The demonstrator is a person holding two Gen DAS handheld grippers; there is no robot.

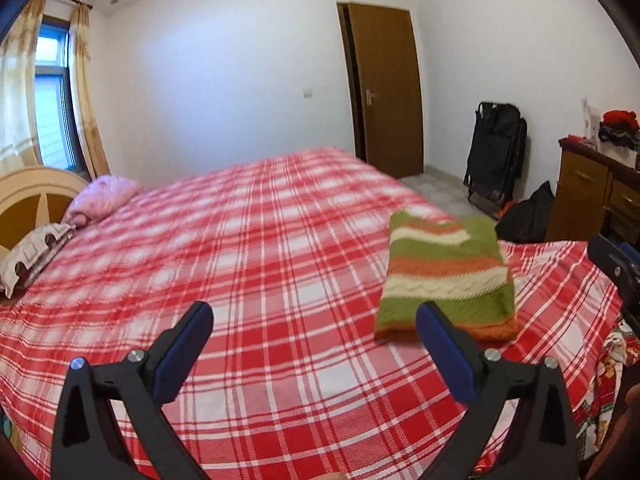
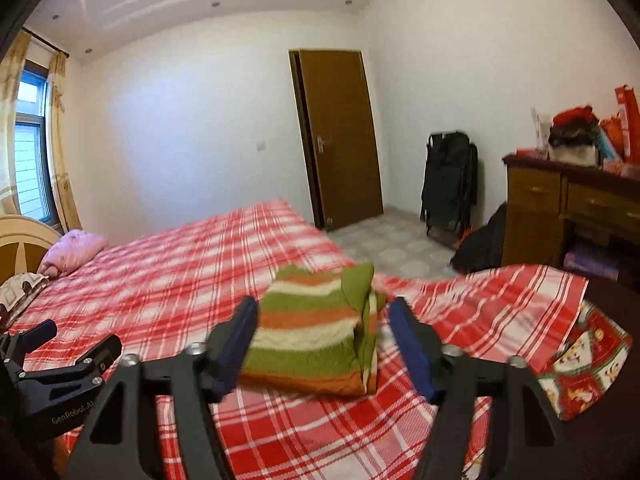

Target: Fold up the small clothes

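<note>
Lying folded, sweater beyond spread right gripper.

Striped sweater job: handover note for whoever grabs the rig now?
Left gripper: open, empty, above the plaid bedsheet, left of the sweater.
Right gripper: open, empty, jaws either side of the sweater's near end, not gripping.
Striped sweater: lies folded in a compact rectangle near the bed's foot; one green flap sticks up on its right edge.
Done: main folds appear finished.
Left: probably tuck that flap flat. No other loose clothes visible on the bed.
</note>
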